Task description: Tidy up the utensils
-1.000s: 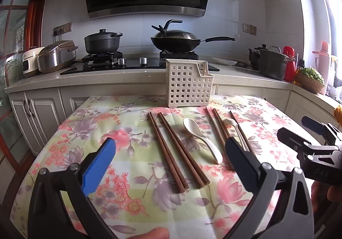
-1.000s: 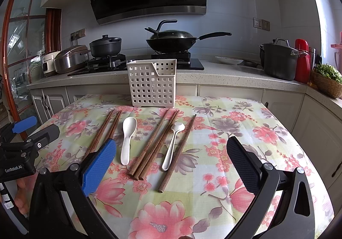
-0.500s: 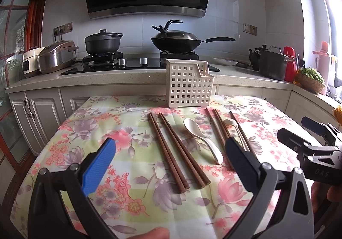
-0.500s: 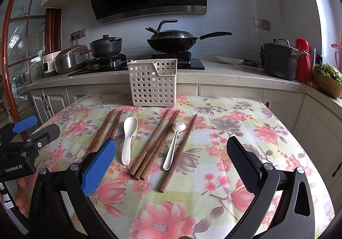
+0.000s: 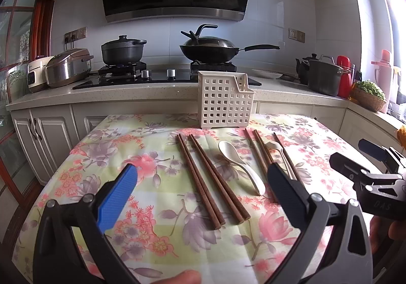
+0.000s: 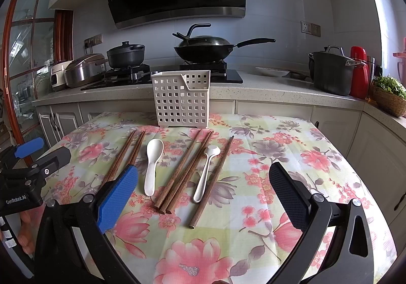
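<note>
A white perforated utensil basket stands upright at the far side of the floral table. Before it lie several brown chopsticks and two white spoons: a broad spoon and a slim spoon. My left gripper hovers open above the near table edge with nothing between its fingers. My right gripper is likewise open and holds nothing; it also shows at the right edge of the left wrist view.
The floral tablecloth covers the table. Behind it runs a counter with a stove, a wok, a lidded pot, rice cookers, a stockpot and a basket of greens.
</note>
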